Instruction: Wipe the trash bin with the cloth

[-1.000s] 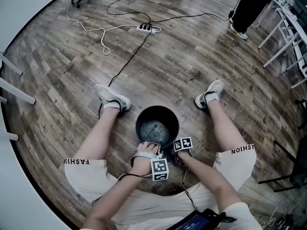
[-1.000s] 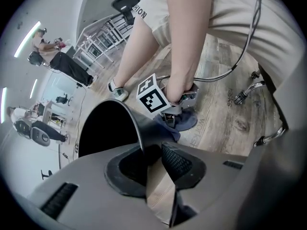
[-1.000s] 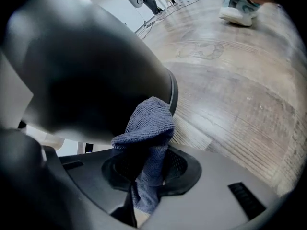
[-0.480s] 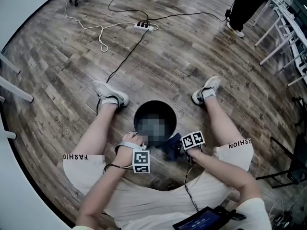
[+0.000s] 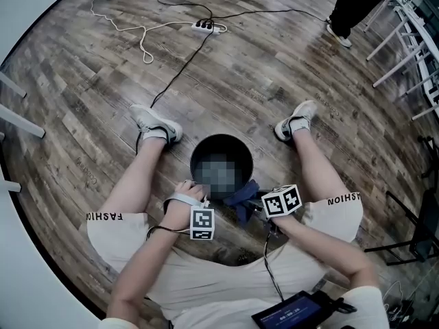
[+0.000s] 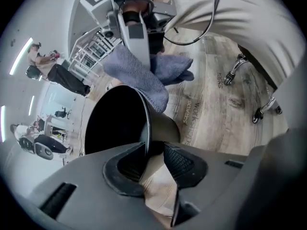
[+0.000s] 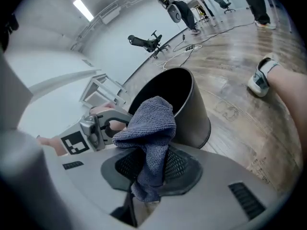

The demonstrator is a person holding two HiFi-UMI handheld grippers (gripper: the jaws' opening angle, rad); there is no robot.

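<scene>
A round black trash bin (image 5: 206,153) stands upright on the wood floor between the person's legs. My left gripper (image 5: 195,186) is at its near left rim. In the left gripper view the rim (image 6: 144,128) runs between the jaws of the left gripper (image 6: 153,158); they have just been closing, and a gap remains at the right pad (image 6: 178,163). My right gripper (image 5: 251,203) hangs just right of the rim, shut on a blue-grey cloth (image 5: 236,196). The cloth (image 7: 149,128) bunches up out of the right gripper (image 7: 147,170).
Bare legs and white shoes (image 5: 156,124) flank the bin. A power strip (image 5: 204,26) with cables lies further out on the floor. White frame legs (image 5: 405,40) stand at the right, a standing person (image 5: 353,2) at the top right, a tablet (image 5: 295,314) in the lap.
The right gripper has risen from low at the bin's near side, bringing the cloth up into sight. The left gripper has shifted a little leftwards along the rim.
</scene>
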